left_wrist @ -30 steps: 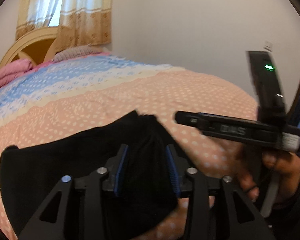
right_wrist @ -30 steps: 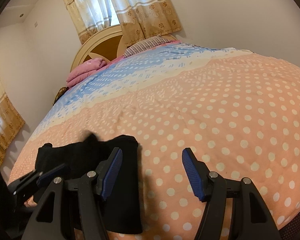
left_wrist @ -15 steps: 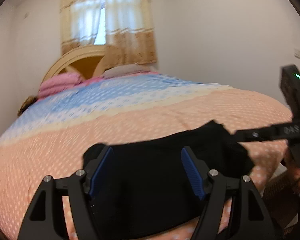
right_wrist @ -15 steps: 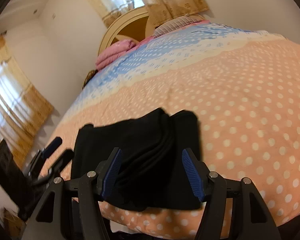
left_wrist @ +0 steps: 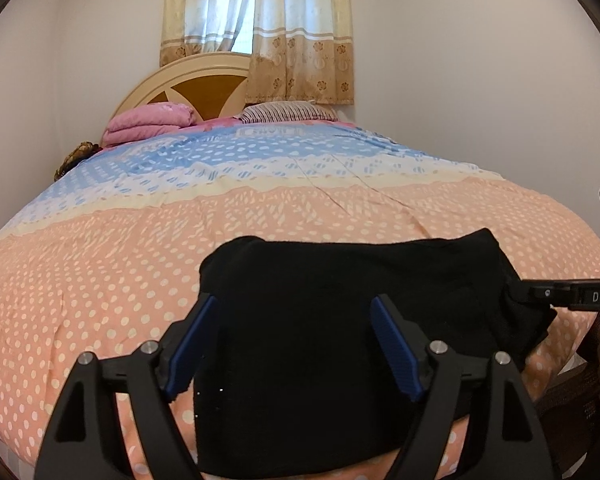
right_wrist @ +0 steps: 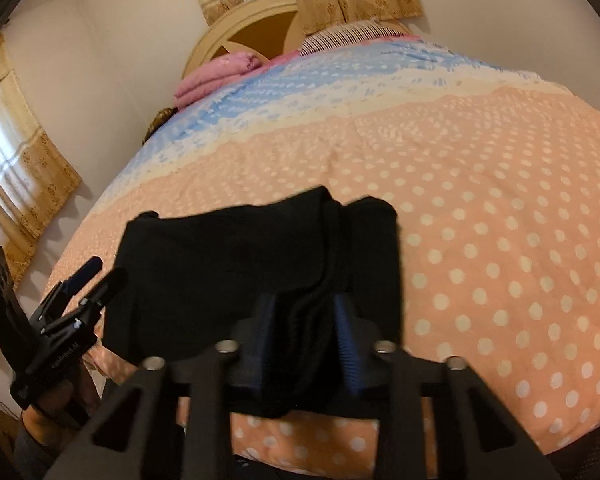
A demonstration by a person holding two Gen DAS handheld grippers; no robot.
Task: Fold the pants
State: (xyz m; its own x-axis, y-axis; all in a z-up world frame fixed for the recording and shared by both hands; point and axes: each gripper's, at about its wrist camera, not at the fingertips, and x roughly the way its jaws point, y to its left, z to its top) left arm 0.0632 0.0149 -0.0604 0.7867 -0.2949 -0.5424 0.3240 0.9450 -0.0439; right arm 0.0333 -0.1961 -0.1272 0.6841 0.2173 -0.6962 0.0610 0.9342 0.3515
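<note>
The black pants [left_wrist: 340, 300] lie folded in a thick rectangle at the near edge of the bed. My left gripper [left_wrist: 296, 344] is open, its blue pads spread over the near left part of the pants without gripping them. My right gripper [right_wrist: 306, 328] is shut on a bunched fold at the right end of the pants [right_wrist: 228, 256]. The right gripper also shows at the right edge of the left wrist view [left_wrist: 520, 294], its tip at the cloth's right end. The left gripper shows at the lower left of the right wrist view [right_wrist: 96, 276], open beside the pants.
The bed carries a polka-dot cover, orange [left_wrist: 100, 264] near me and blue further back. A pink folded blanket [left_wrist: 148, 124] and a striped pillow [left_wrist: 288, 112] lie by the headboard [left_wrist: 196, 92]. A curtained window [left_wrist: 256, 32] is behind. The bed's near edge is just below the pants.
My left gripper has let go of the pants and opened, then swung to face up the bed. My right gripper has moved left onto the pants' right end and shut on a fold.
</note>
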